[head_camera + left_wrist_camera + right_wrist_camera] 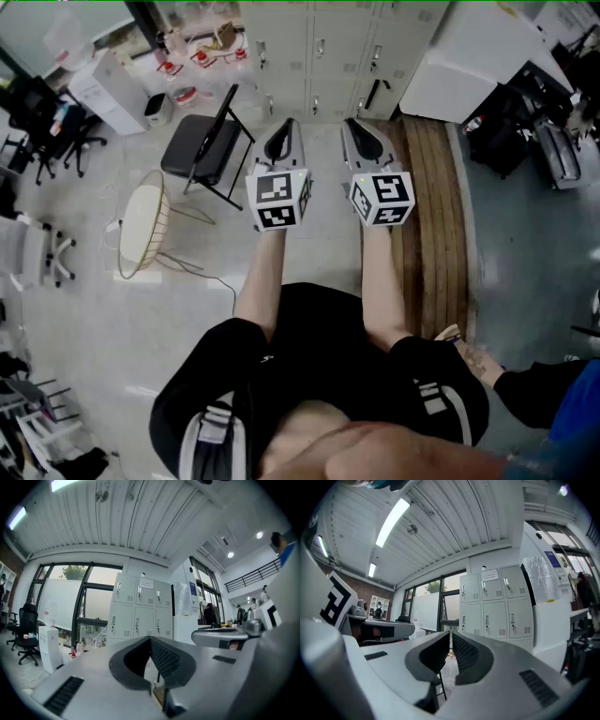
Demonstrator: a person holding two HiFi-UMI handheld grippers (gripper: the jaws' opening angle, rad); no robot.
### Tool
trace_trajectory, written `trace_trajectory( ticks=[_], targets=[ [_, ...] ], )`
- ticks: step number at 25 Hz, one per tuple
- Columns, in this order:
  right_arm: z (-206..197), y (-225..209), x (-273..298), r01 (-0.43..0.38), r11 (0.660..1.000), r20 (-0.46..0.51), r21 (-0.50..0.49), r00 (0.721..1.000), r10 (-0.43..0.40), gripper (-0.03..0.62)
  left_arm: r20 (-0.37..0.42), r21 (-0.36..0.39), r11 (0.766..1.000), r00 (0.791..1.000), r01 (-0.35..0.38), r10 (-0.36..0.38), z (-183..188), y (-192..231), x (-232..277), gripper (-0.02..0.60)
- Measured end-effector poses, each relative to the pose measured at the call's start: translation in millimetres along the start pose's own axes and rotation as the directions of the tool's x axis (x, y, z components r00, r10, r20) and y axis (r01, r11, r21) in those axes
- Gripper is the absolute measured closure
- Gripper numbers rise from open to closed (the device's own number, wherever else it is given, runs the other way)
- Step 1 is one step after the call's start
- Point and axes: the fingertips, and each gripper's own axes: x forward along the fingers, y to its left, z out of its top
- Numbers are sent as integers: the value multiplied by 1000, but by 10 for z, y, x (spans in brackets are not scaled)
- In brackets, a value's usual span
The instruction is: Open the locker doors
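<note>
A bank of pale grey lockers (319, 47) stands against the far wall, all doors closed, each with a small handle. Both grippers are held side by side in front of the person, pointing at the lockers from a few steps away. My left gripper (284, 131) is shut with nothing between its jaws. My right gripper (359, 129) is also shut and empty. In the left gripper view the lockers (140, 609) rise beyond the closed jaw tips (150, 640). In the right gripper view the lockers (497, 604) stand right of the jaw tips (451, 635).
A black folding chair (202, 145) stands left of the lockers, with a wire-frame stool with a cream seat (141, 225) nearer. A wooden bench (431, 216) runs along the right. A white cabinet (469, 56) flanks the lockers. Another person's hand and blue sleeve (562, 403) show at bottom right.
</note>
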Motion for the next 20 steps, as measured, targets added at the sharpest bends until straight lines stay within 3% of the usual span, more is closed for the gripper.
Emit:
trace_trajectory(
  ticks=[15, 20],
  targets=[
    [-87, -522, 9, 20, 1000, 26, 21, 999, -20, 560, 7, 23, 1000, 1000, -19, 19, -25, -135, 307, 578],
    [-211, -782, 242, 23, 1000, 19, 9, 1000, -23, 560, 18, 178, 984, 999, -31, 28, -25, -85, 700, 578]
  ],
)
